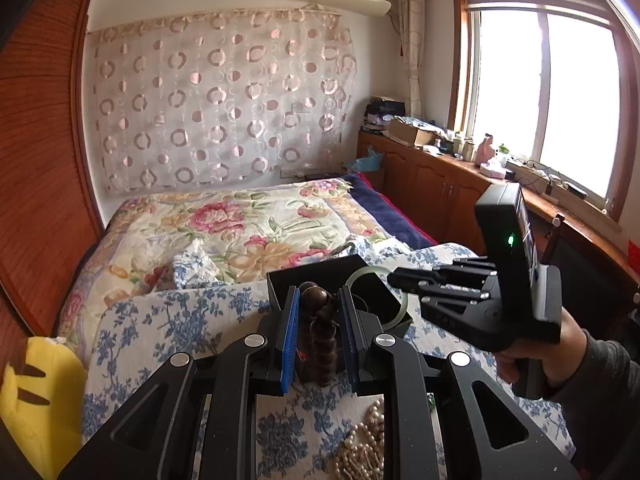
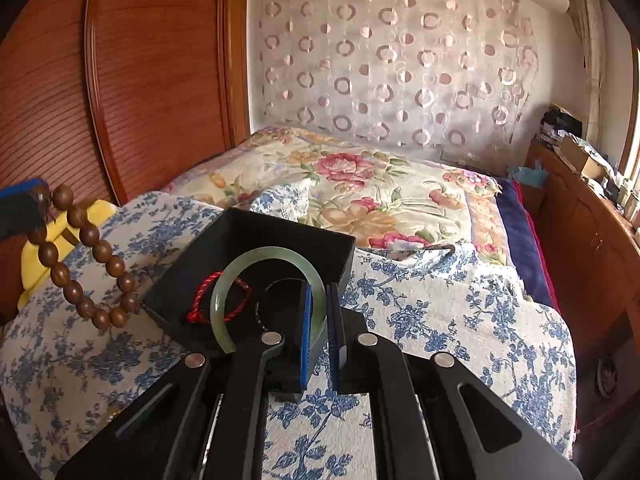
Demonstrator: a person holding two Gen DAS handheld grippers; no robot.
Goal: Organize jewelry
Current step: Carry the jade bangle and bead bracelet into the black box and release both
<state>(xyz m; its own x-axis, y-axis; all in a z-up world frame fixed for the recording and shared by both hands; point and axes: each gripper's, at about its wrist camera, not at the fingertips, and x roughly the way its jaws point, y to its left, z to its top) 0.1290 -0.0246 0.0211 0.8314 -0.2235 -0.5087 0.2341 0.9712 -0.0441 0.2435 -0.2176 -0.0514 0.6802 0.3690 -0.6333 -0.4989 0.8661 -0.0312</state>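
My left gripper (image 1: 318, 312) is shut on a brown wooden bead bracelet (image 1: 320, 332), held above the bed just before the black box (image 1: 320, 270). In the right wrist view the bracelet (image 2: 86, 268) hangs from the left fingertips (image 2: 20, 204) at the far left. My right gripper (image 2: 320, 312) is shut on a pale green jade bangle (image 2: 240, 272) over the black box (image 2: 280, 240), which also holds a red cord bracelet (image 2: 208, 300) and a thin dark ring (image 2: 280, 284). The right gripper (image 1: 400, 278) and the bangle (image 1: 364, 272) also show in the left wrist view.
A pearl necklace (image 1: 364, 444) lies on the blue-flowered cloth (image 2: 440, 320) below my left gripper. A yellow plush (image 1: 40, 392) sits at the bed's left edge. A wooden wardrobe (image 2: 120, 100) stands left, low cabinets (image 1: 440, 188) under the window right.
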